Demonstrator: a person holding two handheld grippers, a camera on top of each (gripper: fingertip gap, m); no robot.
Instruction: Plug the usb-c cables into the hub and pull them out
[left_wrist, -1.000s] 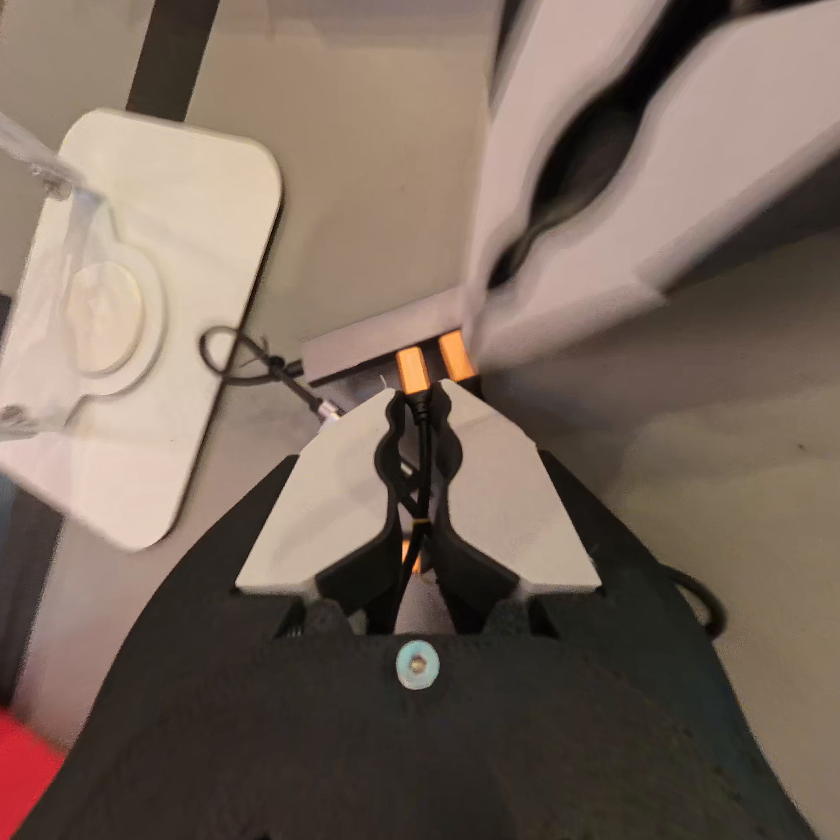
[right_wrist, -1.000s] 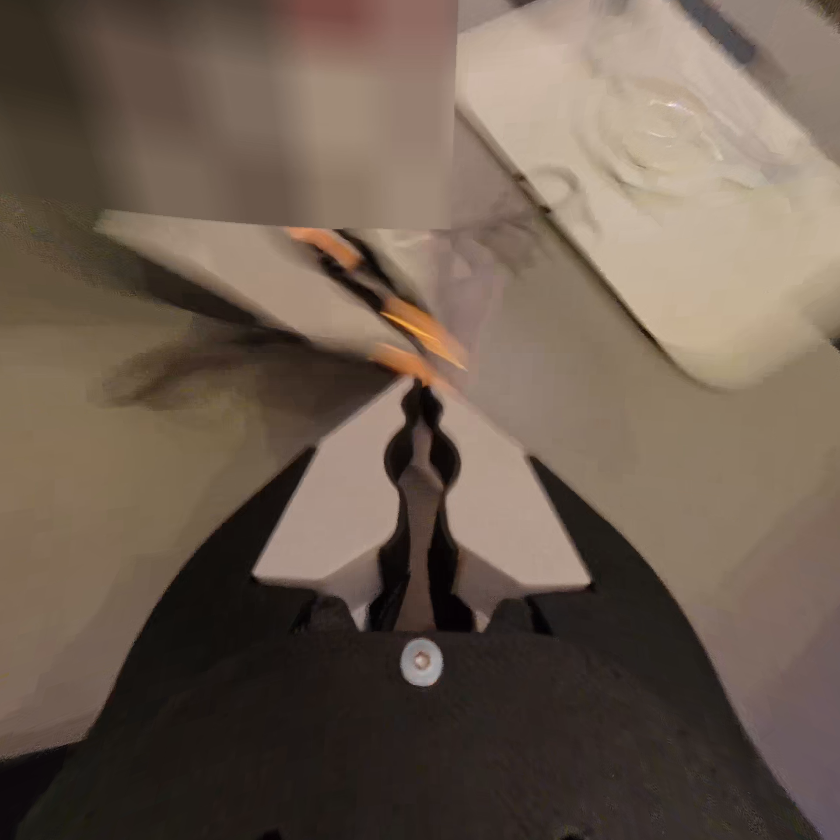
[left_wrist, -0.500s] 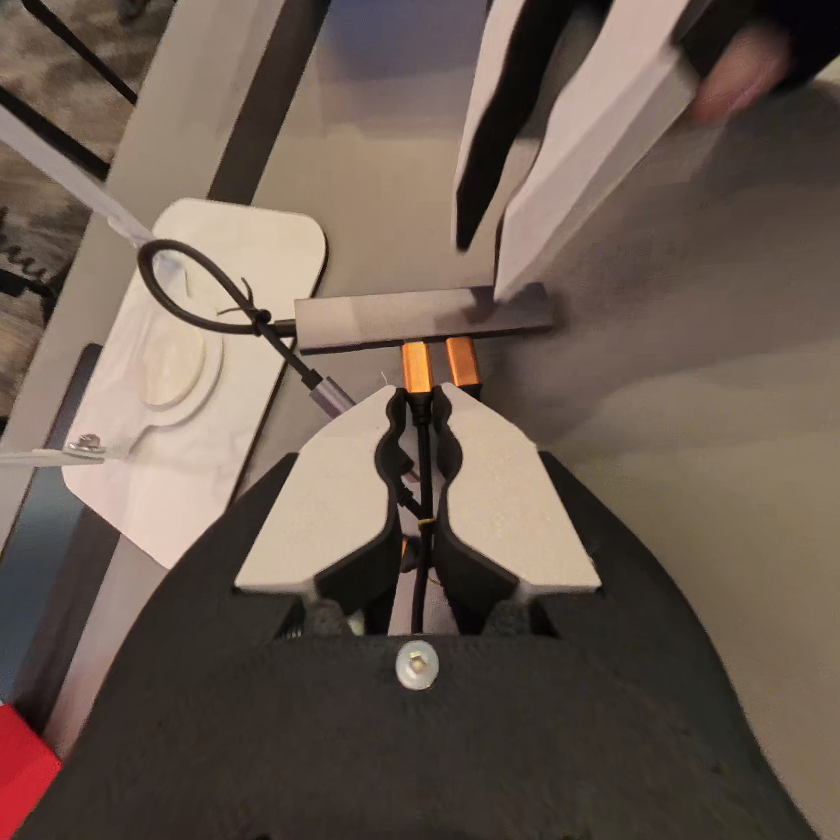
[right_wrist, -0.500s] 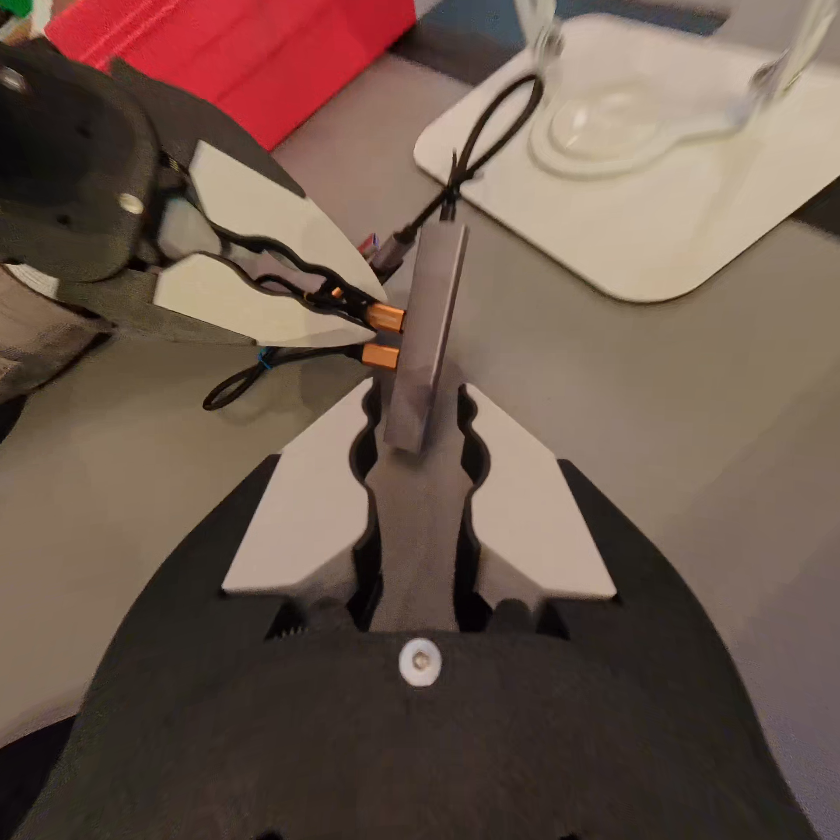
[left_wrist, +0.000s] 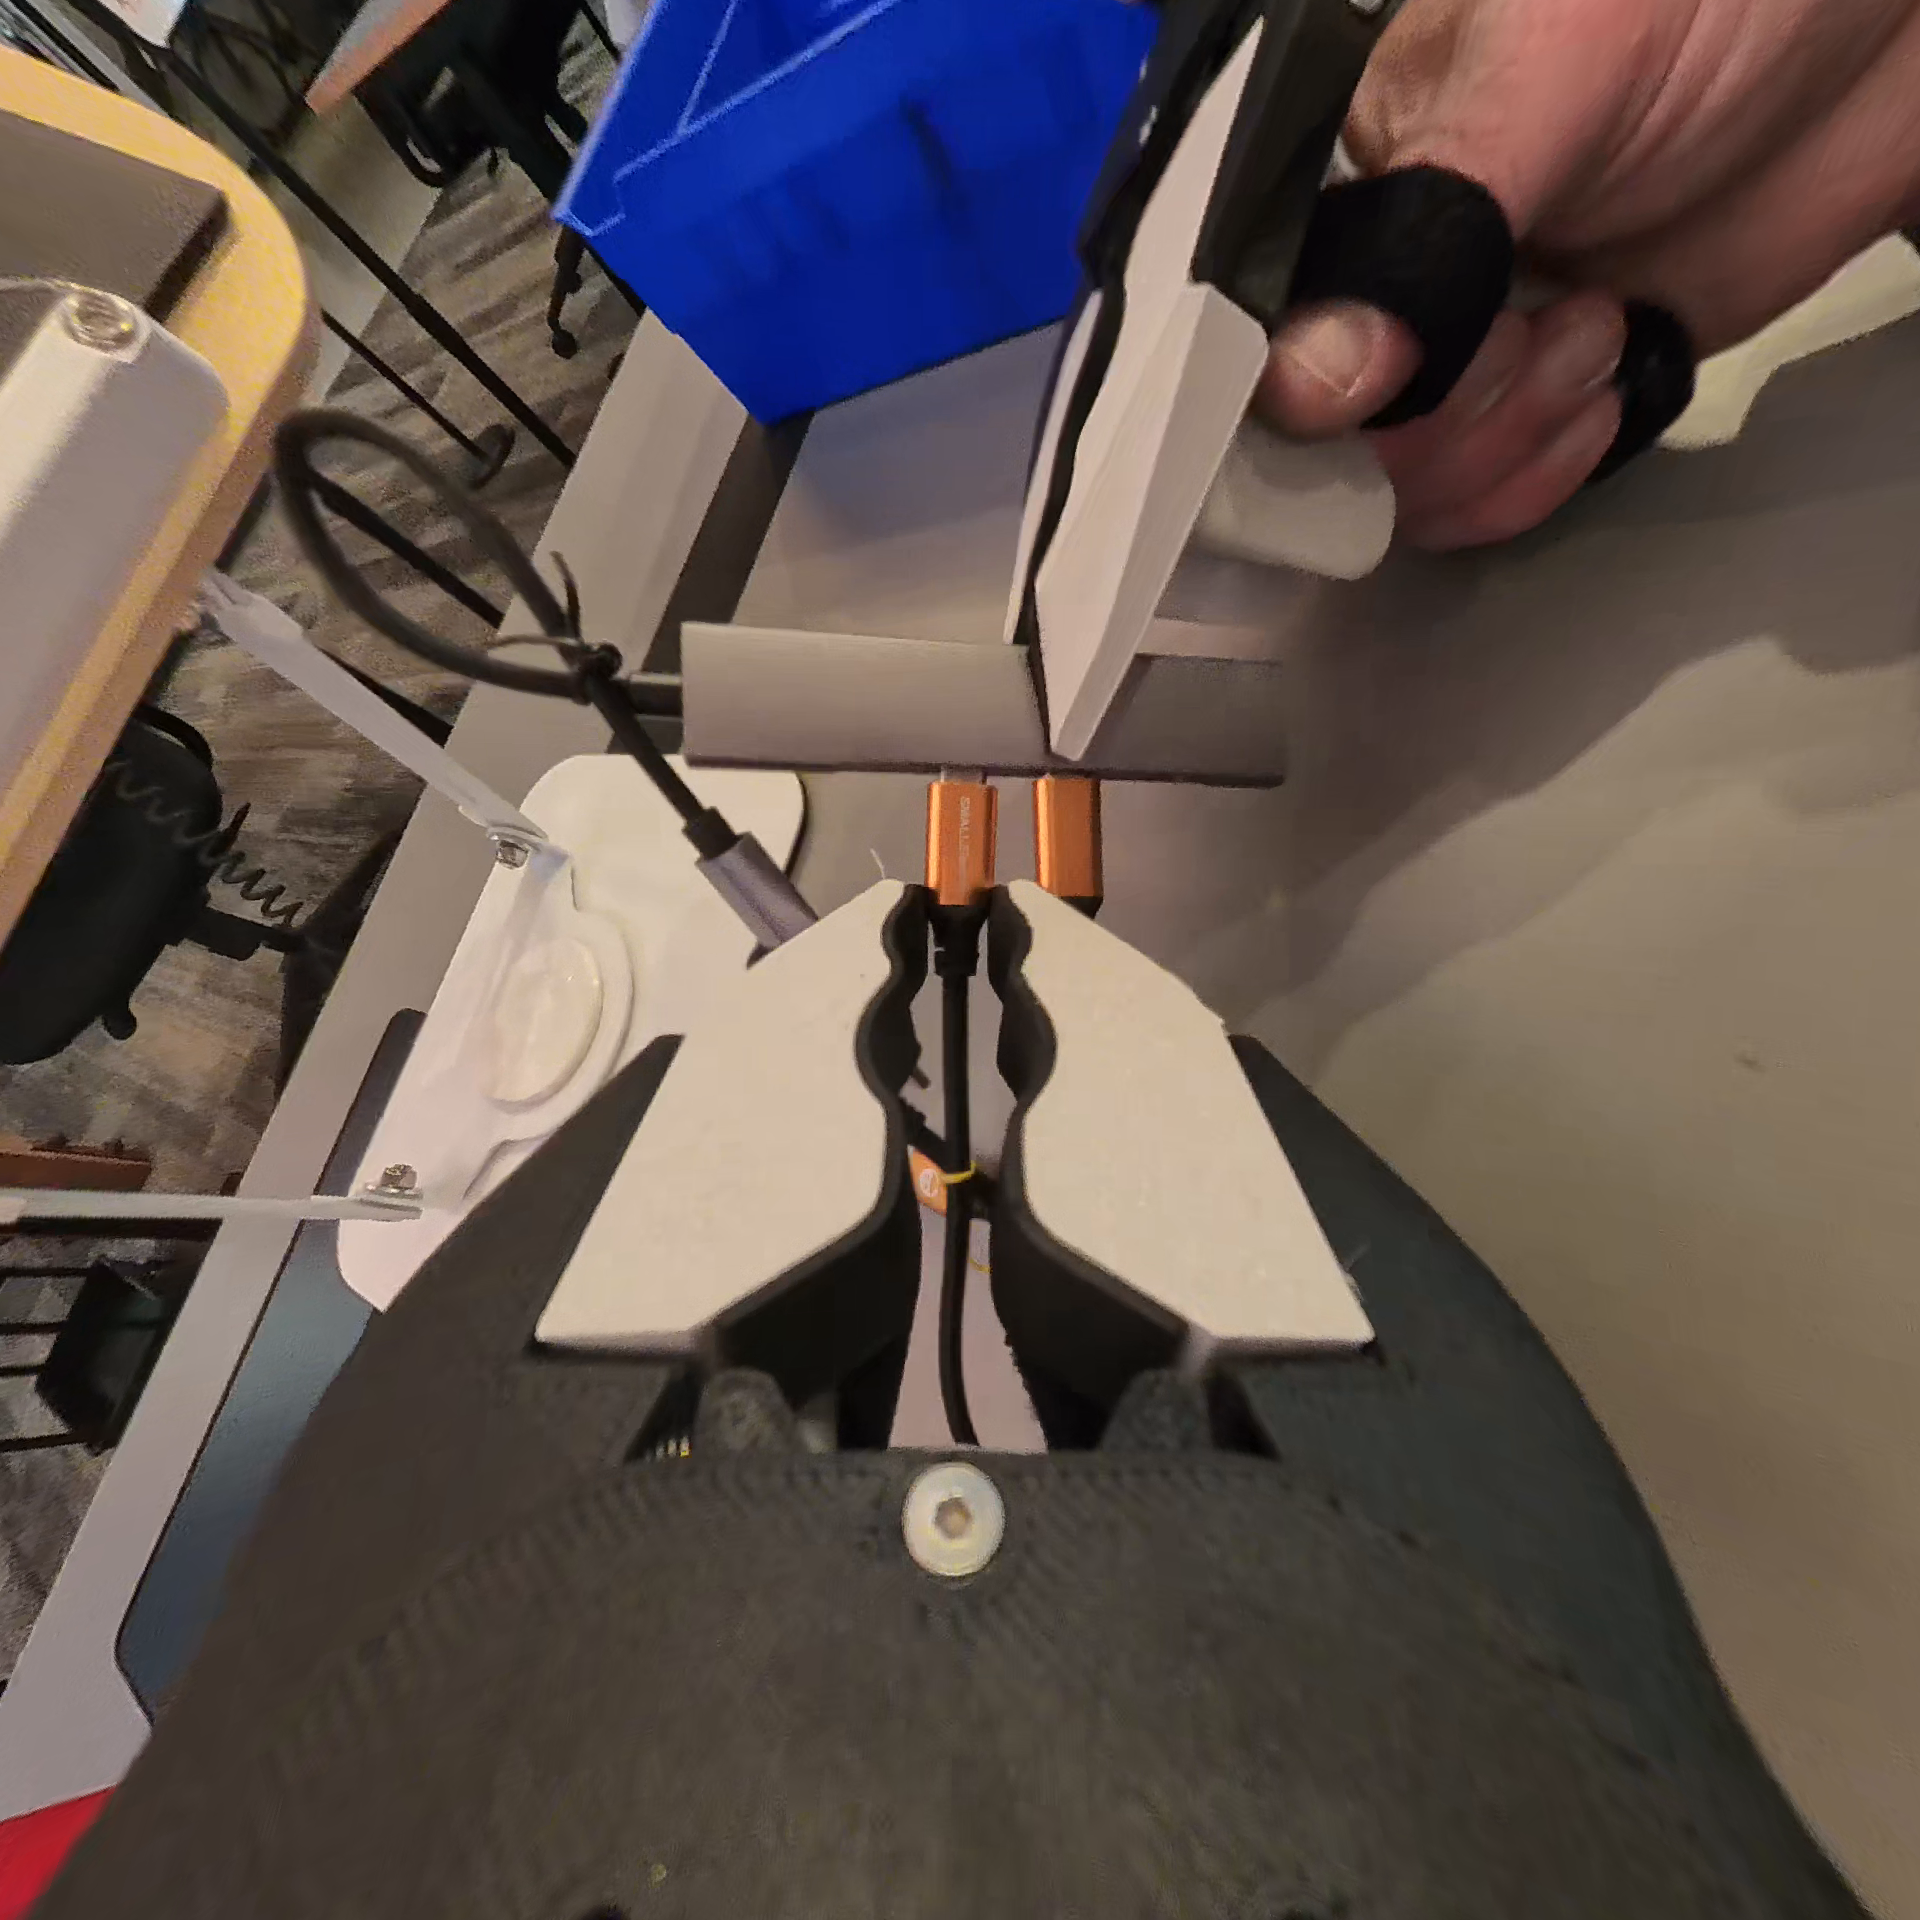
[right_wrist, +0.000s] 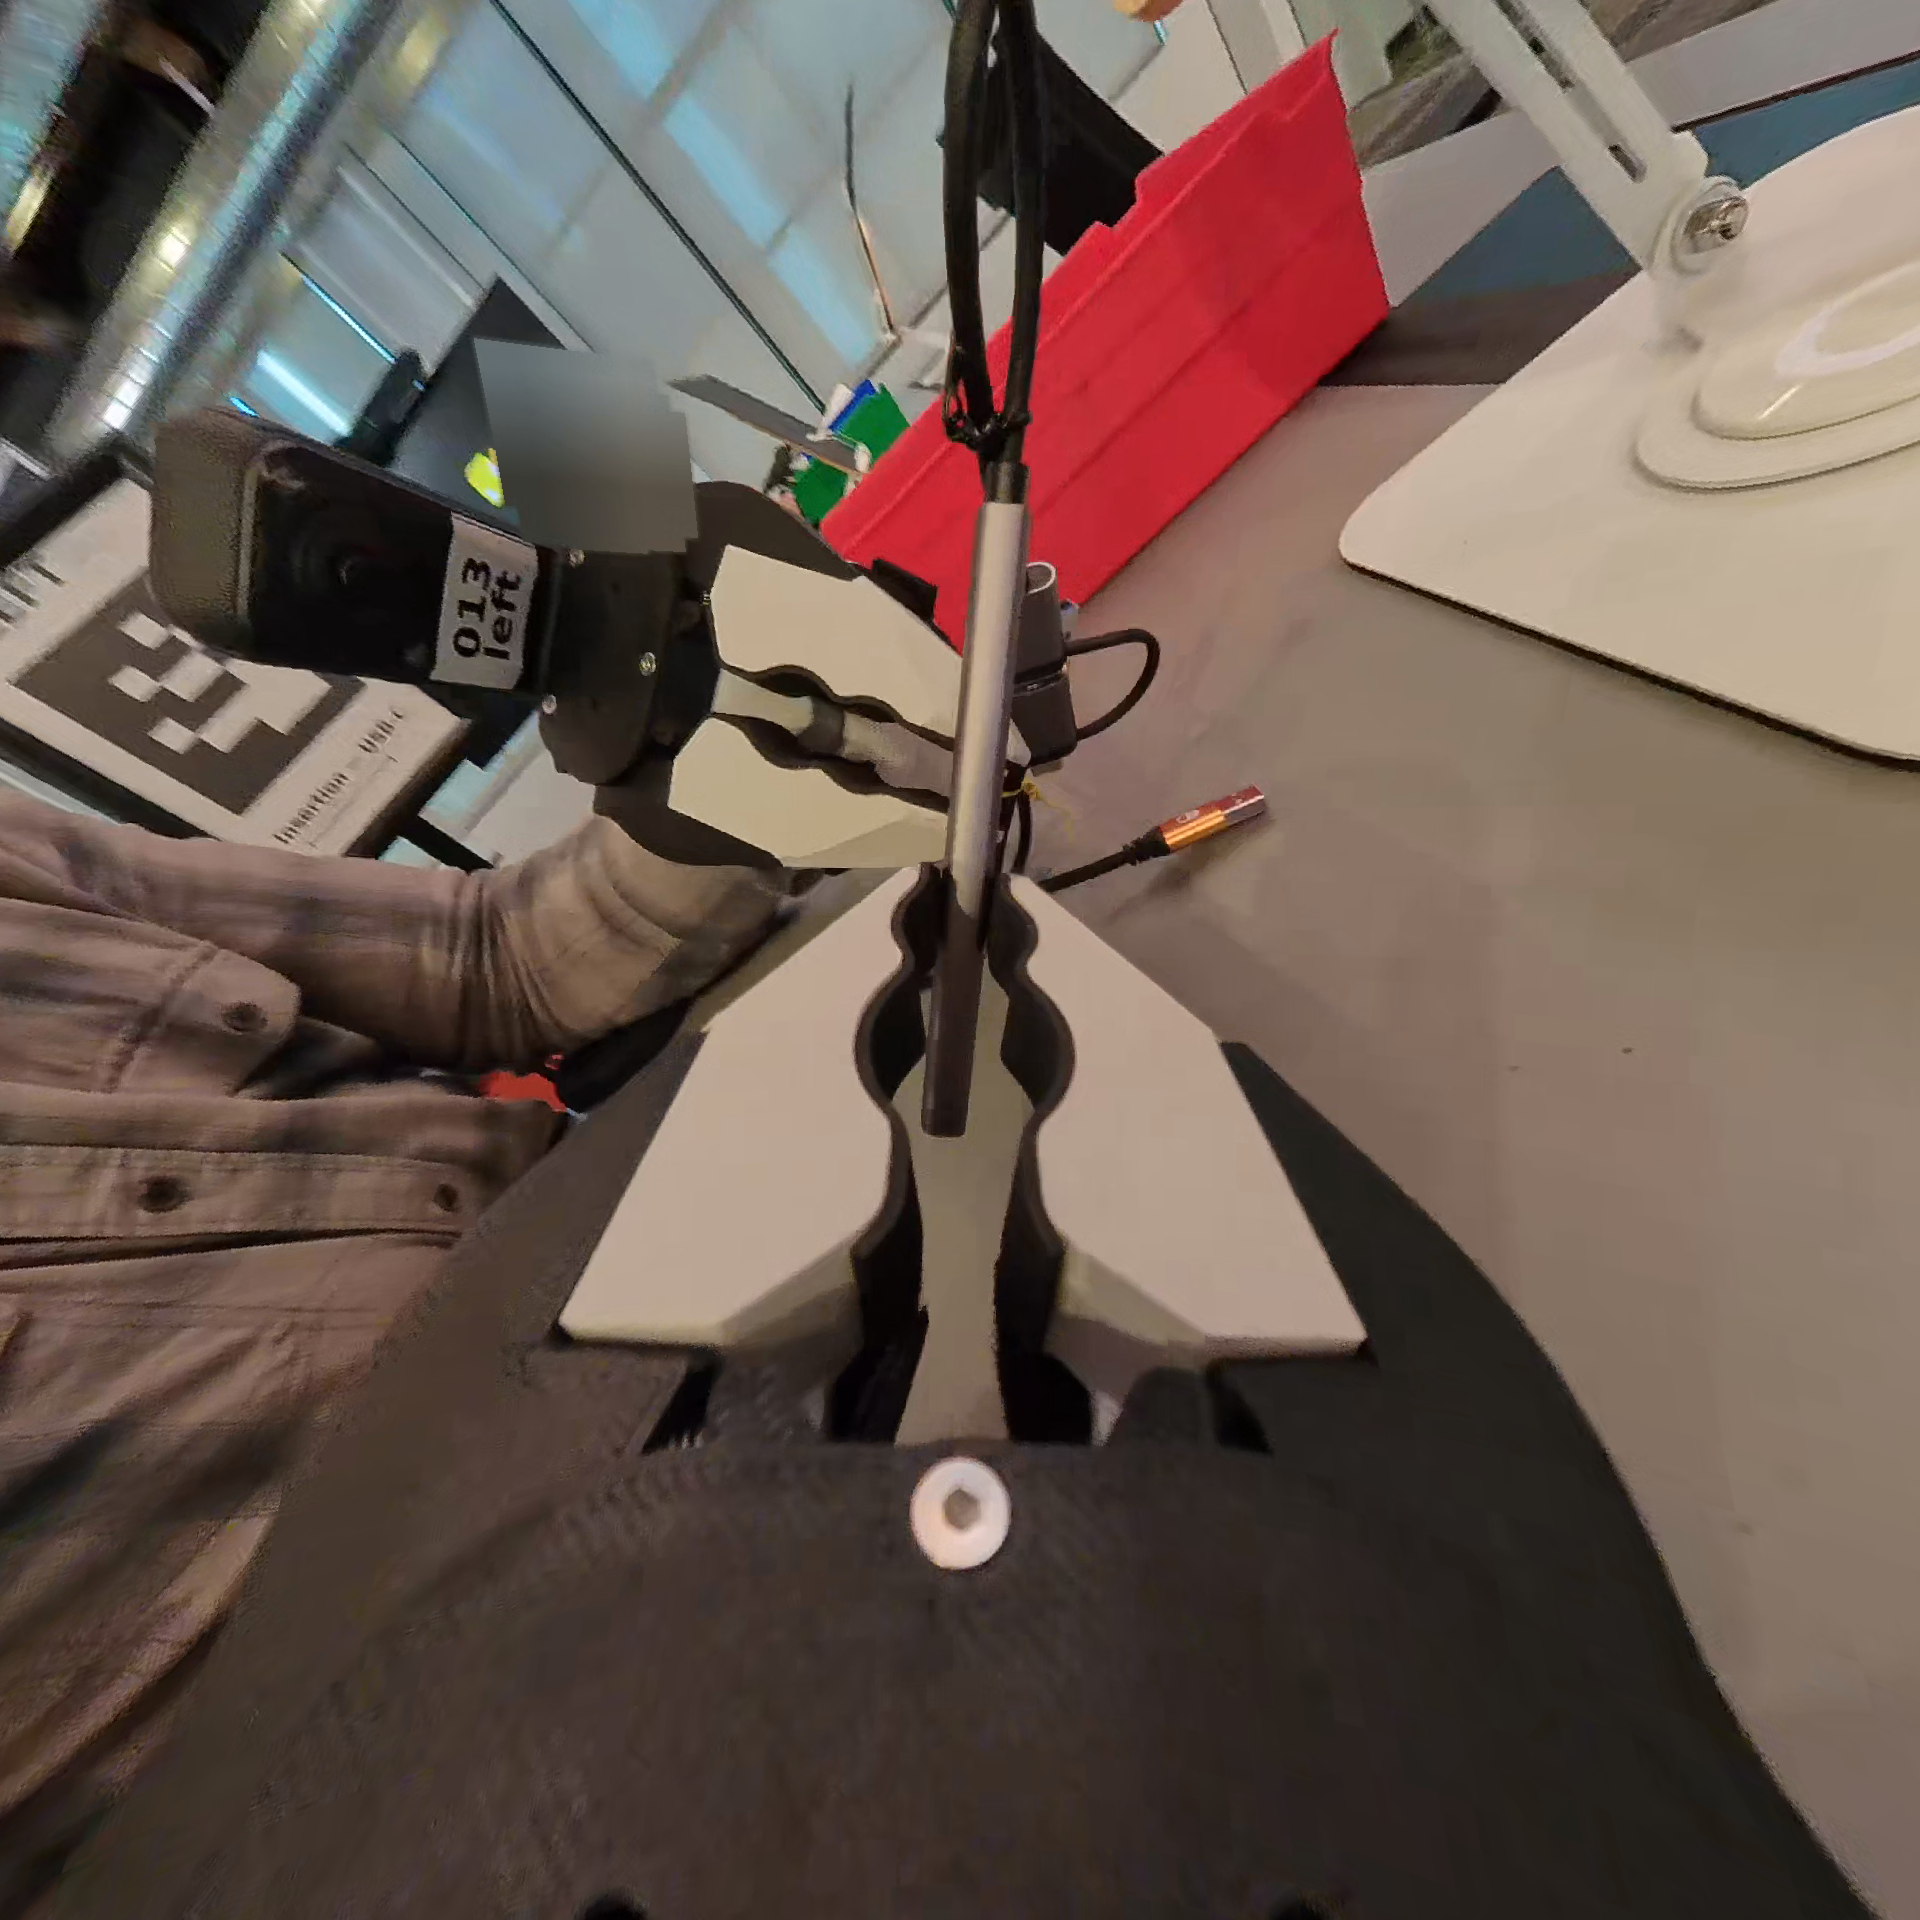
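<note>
The left tongs (left_wrist: 961, 914) are clenched on the black cable just behind one orange plug (left_wrist: 961, 840), which points straight ahead into the long edge of the grey hub (left_wrist: 862, 712); a sliver of its metal tip shows. The right tongs (right_wrist: 961, 904) clamp the hub's end, holding it off the tabletop (left_wrist: 1558, 935), crosswise to the plug. A second orange plug (left_wrist: 1067, 834) sits beside the first.

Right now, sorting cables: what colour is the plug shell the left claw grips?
Metallic orange plug shell, clearest in the left wrist view.
</note>
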